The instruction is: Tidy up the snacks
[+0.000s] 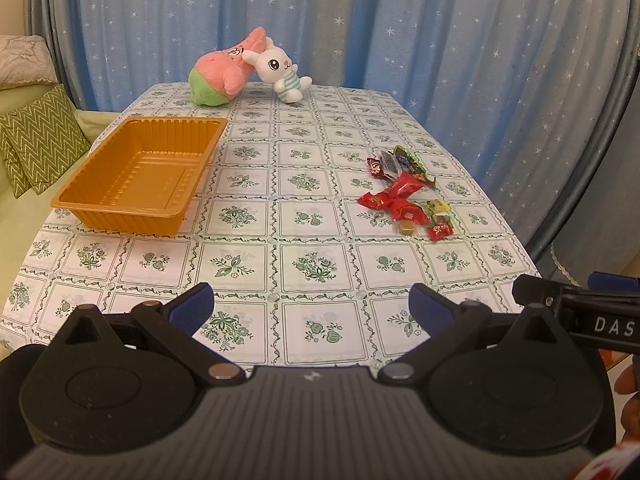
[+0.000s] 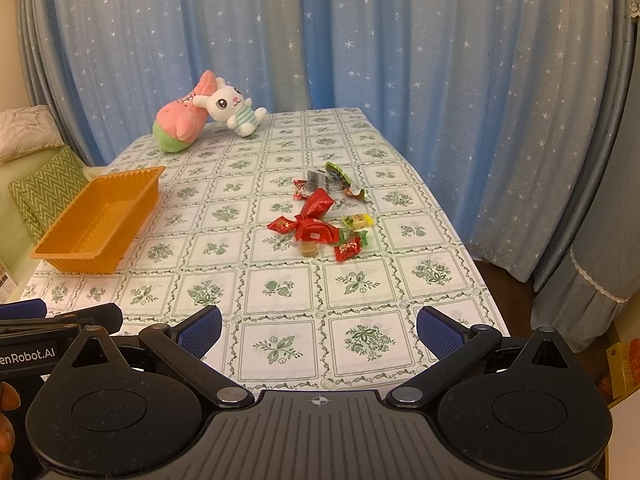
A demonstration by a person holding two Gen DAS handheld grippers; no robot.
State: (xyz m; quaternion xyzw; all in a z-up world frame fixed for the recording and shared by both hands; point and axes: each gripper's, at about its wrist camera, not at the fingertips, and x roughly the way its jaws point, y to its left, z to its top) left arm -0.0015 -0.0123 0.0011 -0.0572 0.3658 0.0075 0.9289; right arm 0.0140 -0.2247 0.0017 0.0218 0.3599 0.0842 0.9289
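A pile of wrapped snacks (image 1: 406, 194), mostly red with some green, yellow and dark wrappers, lies on the right half of the table; it also shows in the right wrist view (image 2: 320, 220). An empty orange plastic tray (image 1: 136, 176) stands on the left side, also in the right wrist view (image 2: 100, 224). My left gripper (image 1: 310, 310) is open and empty above the table's near edge. My right gripper (image 2: 319, 332) is open and empty, also at the near edge, well short of the snacks.
The table has a green floral tablecloth (image 1: 304, 216). A pink plush (image 1: 224, 72) and a white bunny plush (image 1: 280, 70) lie at the far end. Blue star curtains (image 2: 360, 40) hang behind. A sofa with a green zigzag cushion (image 1: 40, 136) is on the left.
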